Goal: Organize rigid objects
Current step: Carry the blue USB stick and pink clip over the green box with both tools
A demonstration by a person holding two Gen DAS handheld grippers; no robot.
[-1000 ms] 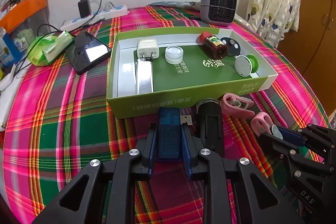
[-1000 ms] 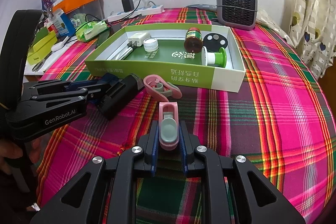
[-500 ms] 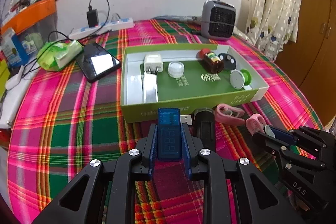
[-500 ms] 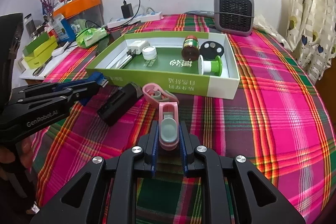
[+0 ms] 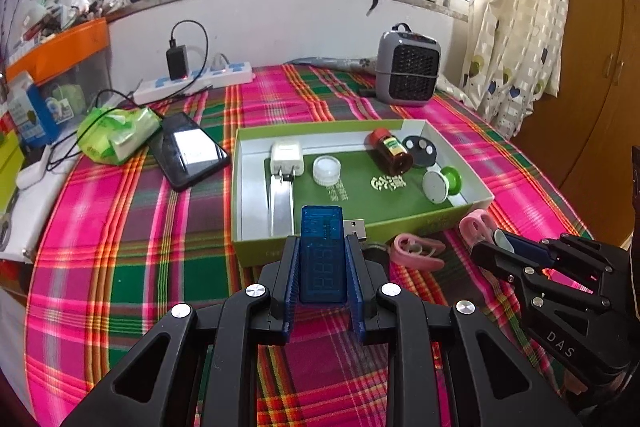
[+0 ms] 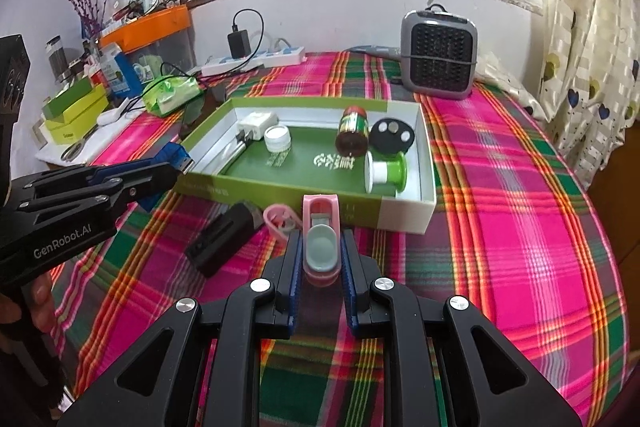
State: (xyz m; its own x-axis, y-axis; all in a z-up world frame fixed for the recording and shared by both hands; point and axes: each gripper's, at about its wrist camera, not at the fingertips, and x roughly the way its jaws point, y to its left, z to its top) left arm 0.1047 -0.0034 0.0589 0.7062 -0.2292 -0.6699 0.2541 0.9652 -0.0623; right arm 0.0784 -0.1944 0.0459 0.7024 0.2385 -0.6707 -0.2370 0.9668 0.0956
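Plaid cloth (image 5: 120,247) in pink, green and red covers the whole table, with a barred window along the top of both views and a small grey heater (image 5: 407,73) sitting upper right of centre. Mid-frame there's a shallow green box (image 5: 352,239) lying open. Inside it: a white charger plug (image 5: 286,157) with a shiny metal bar (image 5: 280,203) below it on the left side, a little white round jar (image 5: 327,170), a brown bottle (image 5: 391,151) lying on its side, a black disc (image 5: 420,150) right next to the bottle, and a green-and-white spool (image 5: 442,183) toward the right end.

Left gripper (image 5: 322,267) is clamped on a blue USB meter (image 5: 322,255), metal plug end poking out to the right, held up just in front of the box's near wall at lower centre of the left wrist view. In the right wrist view it shows up at mid-left, off the cloth.

Right gripper (image 6: 321,261) is squeezing a pink clip (image 6: 321,233) with a pale blue-grey pad on top, lower centre of its own view, near the box's front wall.

On the cloth in front of the box, a second pink clip (image 6: 280,221) and a black block (image 6: 222,239) lie side by side. Upper left has a phone (image 5: 188,155), a green packet (image 5: 118,135) and a white power strip (image 5: 196,83).
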